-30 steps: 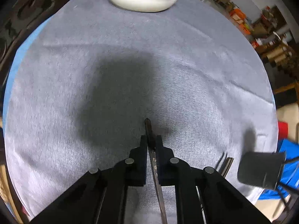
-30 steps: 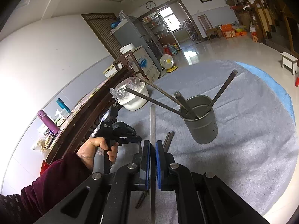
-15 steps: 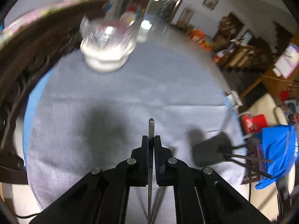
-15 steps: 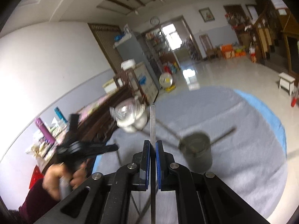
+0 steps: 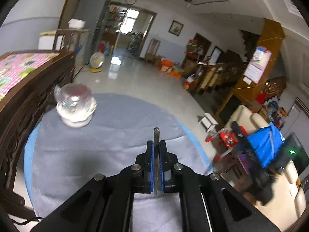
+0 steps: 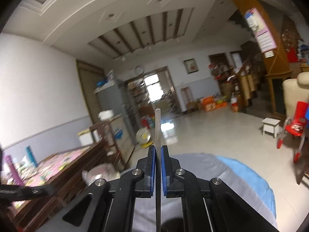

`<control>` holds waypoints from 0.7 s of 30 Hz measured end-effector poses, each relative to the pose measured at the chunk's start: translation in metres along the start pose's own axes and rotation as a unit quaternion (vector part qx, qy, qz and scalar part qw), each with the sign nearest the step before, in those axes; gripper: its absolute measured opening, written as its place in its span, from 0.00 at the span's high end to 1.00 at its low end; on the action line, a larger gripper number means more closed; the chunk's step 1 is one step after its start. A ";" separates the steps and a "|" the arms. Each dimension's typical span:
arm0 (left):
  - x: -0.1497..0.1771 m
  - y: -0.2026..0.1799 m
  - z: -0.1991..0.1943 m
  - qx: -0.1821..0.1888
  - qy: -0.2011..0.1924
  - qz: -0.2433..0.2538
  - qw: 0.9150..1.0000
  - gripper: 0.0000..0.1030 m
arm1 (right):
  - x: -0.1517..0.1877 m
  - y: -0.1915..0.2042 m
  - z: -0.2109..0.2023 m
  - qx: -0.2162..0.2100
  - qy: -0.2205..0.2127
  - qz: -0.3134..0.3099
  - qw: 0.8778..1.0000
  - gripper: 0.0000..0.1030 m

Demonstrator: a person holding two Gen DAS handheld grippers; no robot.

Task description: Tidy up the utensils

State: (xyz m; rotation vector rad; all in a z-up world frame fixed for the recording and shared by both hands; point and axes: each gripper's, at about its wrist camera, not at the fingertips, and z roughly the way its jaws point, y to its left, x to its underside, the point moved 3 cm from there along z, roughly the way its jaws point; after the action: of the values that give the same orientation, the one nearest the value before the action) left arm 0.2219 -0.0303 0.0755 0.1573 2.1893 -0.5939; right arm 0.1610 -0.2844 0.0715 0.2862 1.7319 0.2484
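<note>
Above the grey-clothed table [image 5: 108, 148], my left gripper [image 5: 156, 166] is clamped on a flat metal utensil [image 5: 156, 135], tip toward twelve o'clock. My right gripper [image 6: 158, 166] pinches another metal utensil [image 6: 158, 127] likewise. Thin edge-on grips: either could pivot or slip. I can't see any holder, so lowering blind risks a miss.

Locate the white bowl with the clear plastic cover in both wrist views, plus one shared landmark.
Left wrist: white bowl sits at left of centre, on the far left part of the grey tablecloth, beside the dark wooden bench.
Right wrist: same bowl is low and left, blurred, partly hidden behind the right gripper.
Shared landmark: the round wall clock above the bright doorway.
</note>
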 end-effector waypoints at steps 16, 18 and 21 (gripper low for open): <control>-0.020 -0.050 0.042 -0.011 -0.088 0.008 0.996 0.95 | 0.001 -0.001 0.047 0.102 -0.041 -0.007 0.994 0.94; -0.014 -0.053 0.057 -0.024 -0.089 0.018 0.996 0.95 | -0.001 -0.005 0.044 0.100 -0.042 -0.011 0.994 0.94; -0.001 -0.057 0.082 -0.030 -0.070 0.026 0.997 0.95 | -0.008 -0.008 0.047 0.092 -0.035 -0.016 0.995 0.94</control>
State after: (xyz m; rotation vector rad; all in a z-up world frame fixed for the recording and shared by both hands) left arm 0.2625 -0.1188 0.0526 0.1359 2.0583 -0.4943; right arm 0.2079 -0.2939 0.0681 0.3965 1.6918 0.0535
